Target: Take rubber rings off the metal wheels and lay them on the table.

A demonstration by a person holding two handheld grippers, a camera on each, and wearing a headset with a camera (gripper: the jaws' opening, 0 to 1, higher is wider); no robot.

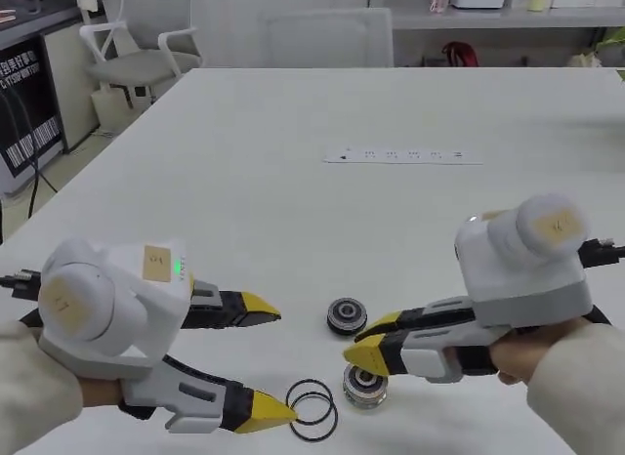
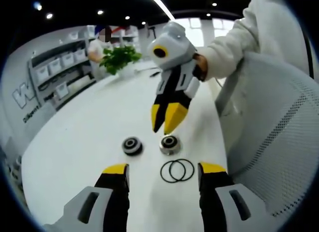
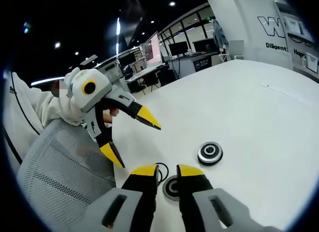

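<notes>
Two rubber rings (image 1: 312, 409) lie flat and overlapping on the white worktop (image 1: 273, 182). They are just beside the bare metal wheel (image 1: 363, 388), on the side towards the left tongs (image 1: 264, 359). A second wheel (image 1: 347, 315), with a black band round its rim, lies near the bare wheel on its far side, apart from it. The left tongs are spread wide and hold nothing. In the left gripper view their yellow tips frame the rings (image 2: 177, 171), with the bare wheel (image 2: 169, 144) just beyond. The right tongs (image 1: 362, 344) are nearly closed with a narrow gap and grip nothing. Their tips are poised over the bare wheel, and contact cannot be told. In the right gripper view that wheel (image 3: 172, 188) shows through the gap.
</notes>
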